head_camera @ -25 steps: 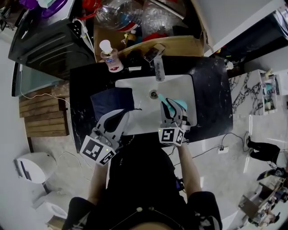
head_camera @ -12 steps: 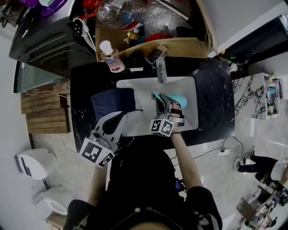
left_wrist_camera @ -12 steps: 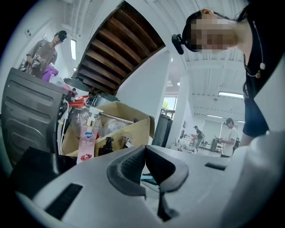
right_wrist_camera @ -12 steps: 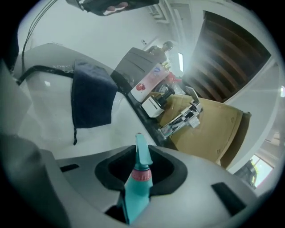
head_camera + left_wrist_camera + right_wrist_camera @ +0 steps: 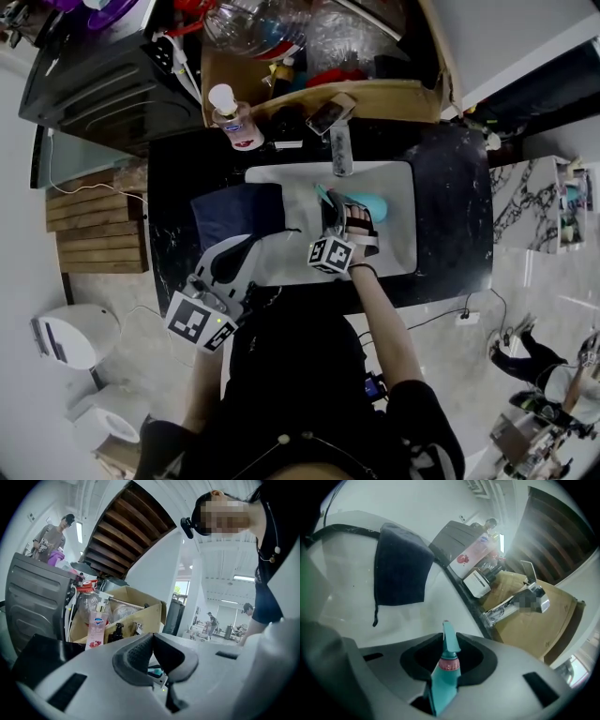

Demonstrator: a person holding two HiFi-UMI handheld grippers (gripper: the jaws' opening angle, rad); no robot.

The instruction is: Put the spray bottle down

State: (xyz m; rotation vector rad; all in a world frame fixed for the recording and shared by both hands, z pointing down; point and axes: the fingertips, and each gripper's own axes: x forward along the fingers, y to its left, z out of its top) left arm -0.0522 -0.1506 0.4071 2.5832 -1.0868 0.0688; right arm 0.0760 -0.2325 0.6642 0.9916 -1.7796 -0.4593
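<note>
A teal spray bottle [image 5: 371, 203] with a pink collar lies tilted over the white sink basin [image 5: 394, 244], its nozzle pointing left. My right gripper [image 5: 343, 219] is shut on the bottle's neck; in the right gripper view the spray bottle [image 5: 446, 670] stands between the dark pads, nozzle toward the basin wall. My left gripper [image 5: 242, 249] hovers at the sink's front left edge, beside a dark blue cloth [image 5: 234, 214]. In the left gripper view, the left gripper [image 5: 152, 640] is shut, pads touching, with nothing between them.
A chrome faucet [image 5: 339, 145] stands at the back of the sink. On the black countertop [image 5: 450, 187] are a pink pump bottle [image 5: 231, 118] and small items. Behind it stand a cardboard box [image 5: 375, 94] full of bottles and a dark appliance [image 5: 103, 66].
My right gripper has sunk into the basin with the spray bottle, shifting left and rolling. The left gripper has stayed almost where it was.
</note>
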